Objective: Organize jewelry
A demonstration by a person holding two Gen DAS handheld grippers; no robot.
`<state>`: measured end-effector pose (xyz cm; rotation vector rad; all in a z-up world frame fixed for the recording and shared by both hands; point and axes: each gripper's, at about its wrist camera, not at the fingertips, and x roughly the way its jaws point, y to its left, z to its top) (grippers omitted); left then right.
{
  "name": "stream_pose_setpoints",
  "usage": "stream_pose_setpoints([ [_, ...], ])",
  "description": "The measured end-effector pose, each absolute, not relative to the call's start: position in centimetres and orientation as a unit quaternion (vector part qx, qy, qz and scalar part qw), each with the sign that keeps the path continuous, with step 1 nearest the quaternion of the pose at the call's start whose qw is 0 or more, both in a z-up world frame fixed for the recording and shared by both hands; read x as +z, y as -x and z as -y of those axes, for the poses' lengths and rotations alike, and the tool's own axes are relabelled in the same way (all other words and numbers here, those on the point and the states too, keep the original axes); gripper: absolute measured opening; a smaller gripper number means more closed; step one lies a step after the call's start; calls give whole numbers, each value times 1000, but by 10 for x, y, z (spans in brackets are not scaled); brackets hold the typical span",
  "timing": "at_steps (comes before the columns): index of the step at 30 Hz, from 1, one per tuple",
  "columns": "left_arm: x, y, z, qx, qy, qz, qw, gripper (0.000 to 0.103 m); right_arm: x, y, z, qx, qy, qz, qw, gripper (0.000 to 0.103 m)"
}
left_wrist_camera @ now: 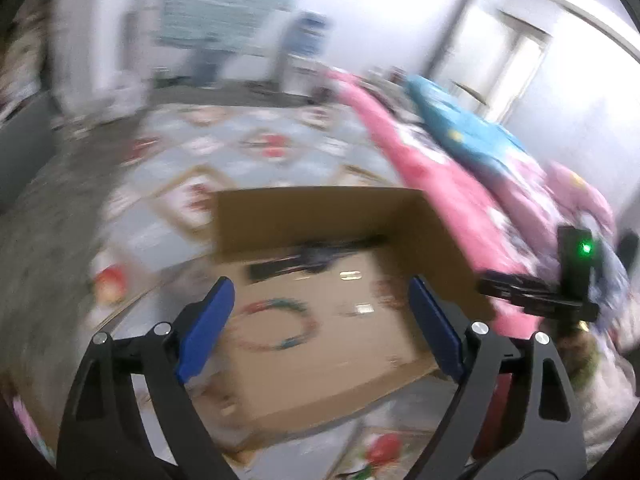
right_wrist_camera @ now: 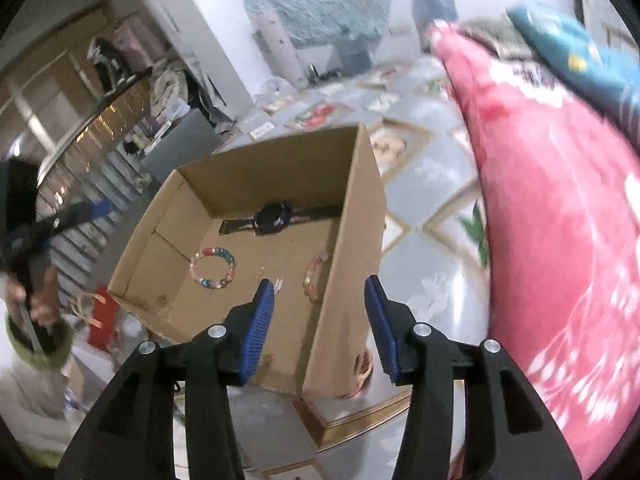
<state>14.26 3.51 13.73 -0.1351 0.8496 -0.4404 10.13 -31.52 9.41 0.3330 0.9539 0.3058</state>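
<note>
Patterned floor mat point(right_wrist_camera: 432, 184) carries cardboard box point(right_wrist_camera: 352, 248); pink blanket point(right_wrist_camera: 560, 216) alongside.

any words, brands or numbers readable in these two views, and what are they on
None can be read in either view.
cardboard box: plain brown walls, no print visible.
black watch: face dark, nothing legible.
Small label on the floor mat: too small and blurred to read.
pink blanket: white pattern only, no letters made out.
The left wrist view is motion-blurred throughout.

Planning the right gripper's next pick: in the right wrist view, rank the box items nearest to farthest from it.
1. Clear hair clips, beside the right gripper's left finger.
2. Multicoloured bead bracelet, left-centre.
3. Black wristwatch, at the cardboard box's far wall.
</note>
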Motion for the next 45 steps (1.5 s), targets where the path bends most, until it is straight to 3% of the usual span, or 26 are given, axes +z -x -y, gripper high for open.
stream_pose_setpoints([
  [5, 80, -146, -76, -154, 134, -478, 854, 85, 62, -110, 312, 158, -225, -512, 814, 48],
  [10, 36, -154, -67, -225, 218, -534, 785, 85, 75, -97, 297, 143, -200, -503, 829, 49],
  [26, 35, -91, -67, -250, 206, -542, 776, 88, 69, -35, 313, 154, -257, -513, 805, 49],
  [31, 54, -58, -81, -216, 186, -494, 822, 88, 80, -12, 314, 113, -223, -495, 832, 50],
  [37, 100, -10, -74, -162, 96, -392, 901, 93, 114, 33, 282, 87, -106, -438, 888, 79],
  [41, 106, 10, -57, -115, 65, -374, 918, 94, 105, 46, 253, 68, -59, -441, 893, 90],
  [45, 97, 17, -37, -66, 17, -366, 928, 95, 92, 45, 233, 48, -42, -453, 889, 91],
])
